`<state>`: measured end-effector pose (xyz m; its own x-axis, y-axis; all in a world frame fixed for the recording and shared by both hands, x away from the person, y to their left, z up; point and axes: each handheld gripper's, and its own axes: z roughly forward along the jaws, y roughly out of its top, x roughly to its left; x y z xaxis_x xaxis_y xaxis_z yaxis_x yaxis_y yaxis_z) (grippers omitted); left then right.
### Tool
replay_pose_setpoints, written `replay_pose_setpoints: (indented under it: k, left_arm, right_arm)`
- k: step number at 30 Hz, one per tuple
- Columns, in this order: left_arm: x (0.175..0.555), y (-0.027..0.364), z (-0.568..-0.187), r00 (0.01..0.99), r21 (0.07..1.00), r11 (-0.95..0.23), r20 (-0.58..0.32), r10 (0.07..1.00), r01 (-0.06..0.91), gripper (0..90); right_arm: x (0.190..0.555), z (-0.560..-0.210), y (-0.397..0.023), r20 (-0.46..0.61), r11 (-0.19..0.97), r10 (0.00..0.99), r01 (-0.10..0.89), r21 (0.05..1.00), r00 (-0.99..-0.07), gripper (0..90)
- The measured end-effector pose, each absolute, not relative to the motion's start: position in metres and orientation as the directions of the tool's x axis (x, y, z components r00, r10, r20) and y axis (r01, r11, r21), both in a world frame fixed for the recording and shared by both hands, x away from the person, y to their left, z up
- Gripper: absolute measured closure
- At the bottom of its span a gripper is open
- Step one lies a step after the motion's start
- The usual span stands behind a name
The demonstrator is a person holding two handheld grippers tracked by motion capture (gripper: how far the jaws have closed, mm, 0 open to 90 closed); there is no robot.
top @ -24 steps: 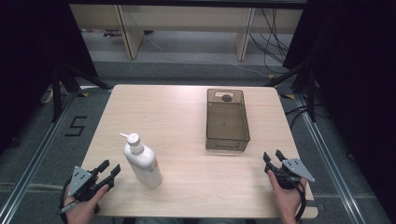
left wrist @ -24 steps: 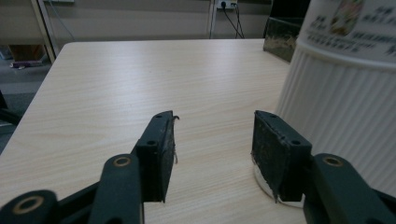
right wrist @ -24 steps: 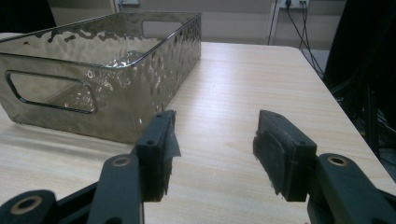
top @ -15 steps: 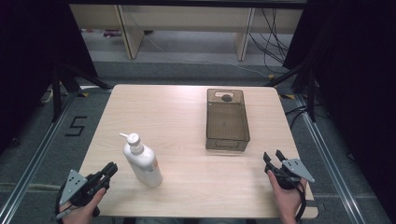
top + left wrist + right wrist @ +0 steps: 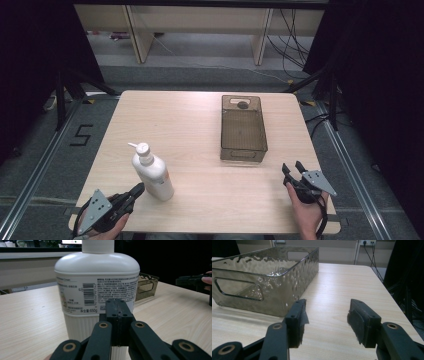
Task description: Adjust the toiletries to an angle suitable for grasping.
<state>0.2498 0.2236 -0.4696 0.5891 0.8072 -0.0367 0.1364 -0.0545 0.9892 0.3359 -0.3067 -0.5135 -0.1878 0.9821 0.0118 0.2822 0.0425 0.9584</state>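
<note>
1. The left hand-held gripper [image 5: 136, 190] sits at the bench's near-left corner, its jaws pressed together with nothing between them, tips pointing toward 2 o'clock.
2. The white pump lotion bottle [image 5: 151, 171] stands upright just beyond those tips, at about 1 o'clock from them; in the left gripper view the bottle [image 5: 97, 290] rises right behind the closed jaws, barcode label facing them. Whether the tips touch it I cannot tell.
3. The right hand-held gripper [image 5: 292, 168] rests near the near-right edge, jaws spread apart and empty.
4. A smoky translucent bin [image 5: 243, 150] lies at 11 o'clock from it, near but apart.
5. All rest on the light wooden bench [image 5: 190, 115].
</note>
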Motion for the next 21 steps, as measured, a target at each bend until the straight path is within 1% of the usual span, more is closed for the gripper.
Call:
replay_pose_setpoints:
  k: [3,7,10,11,14,17,21]
  left_arm:
    - [0.254,0.22,-0.47,0.594,0.989,-0.045,-0.047,0.803,0.14,89.5]
    - [0.261,0.214,-0.469,0.6,0.99,-0.046,-0.043,0.799,0.133,89.5]
    - [0.263,0.212,-0.468,0.602,0.989,-0.063,-0.032,0.798,0.137,89.5]
    - [0.263,0.211,-0.468,0.602,0.988,-0.065,-0.034,0.798,0.141,89.5]
    - [0.269,0.207,-0.468,0.603,0.987,-0.073,-0.028,0.797,0.142,89.4]
    - [0.272,0.204,-0.468,0.603,0.987,-0.069,-0.031,0.797,0.142,89.4]
    - [0.282,0.196,-0.467,0.602,0.988,-0.062,-0.035,0.798,0.14,89.3]
  right_arm:
    - [0.335,-0.514,-0.305,0.03,0.021,0.984,0.286,0.958,-0.173,48.5]
    - [0.336,-0.513,-0.308,-0.007,0.057,0.983,0.274,0.96,-0.182,48.5]
    - [0.336,-0.513,-0.308,-0.006,0.058,0.983,0.277,0.959,-0.185,48.5]
    - [0.336,-0.513,-0.307,0.009,0.044,0.983,0.282,0.958,-0.183,48.5]
    - [0.337,-0.513,-0.307,-0.003,0.057,0.982,0.283,0.957,-0.19,48.5]
    - [0.335,-0.513,-0.306,0.018,0.04,0.982,0.297,0.954,-0.19,48.5]
    - [0.336,-0.513,-0.307,0.009,0.05,0.981,0.294,0.954,-0.195,48.4]
